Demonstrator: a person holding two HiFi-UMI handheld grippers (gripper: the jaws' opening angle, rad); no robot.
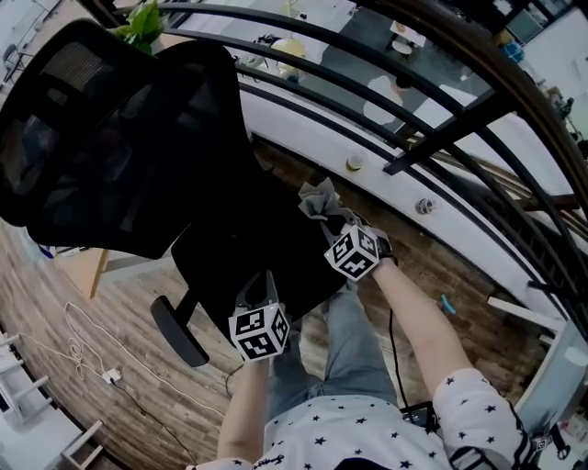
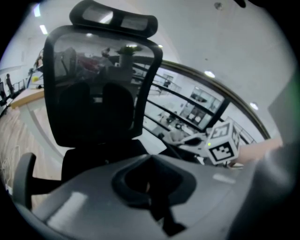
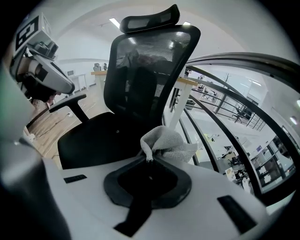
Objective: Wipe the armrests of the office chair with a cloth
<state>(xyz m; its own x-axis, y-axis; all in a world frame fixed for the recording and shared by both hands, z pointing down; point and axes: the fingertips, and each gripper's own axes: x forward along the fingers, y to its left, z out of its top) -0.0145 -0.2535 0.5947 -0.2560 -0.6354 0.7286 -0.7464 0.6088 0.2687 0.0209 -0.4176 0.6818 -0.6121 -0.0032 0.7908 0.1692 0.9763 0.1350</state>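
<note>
The black office chair [image 1: 138, 138] stands in front of me, mesh back at upper left, seat [image 1: 257, 248] in the middle. Its left armrest [image 1: 177, 330] juts out at lower left and also shows in the right gripper view [image 3: 68, 102]. My right gripper [image 1: 333, 220] is shut on a crumpled grey cloth [image 1: 322, 200] at the seat's right edge; the cloth [image 3: 168, 144] bunches just past the jaw tips [image 3: 149, 158]. I cannot make out the right armrest under it. My left gripper [image 1: 260, 286] hovers over the seat's front edge, shut and holding nothing [image 2: 150, 158].
A curved dark railing with glass panels [image 1: 413, 119] runs close behind and right of the chair. A white cable and plug [image 1: 108, 374] lie on the wood floor at left. My legs in jeans [image 1: 349, 340] are below the seat. A green plant [image 1: 142, 20] stands beyond the backrest.
</note>
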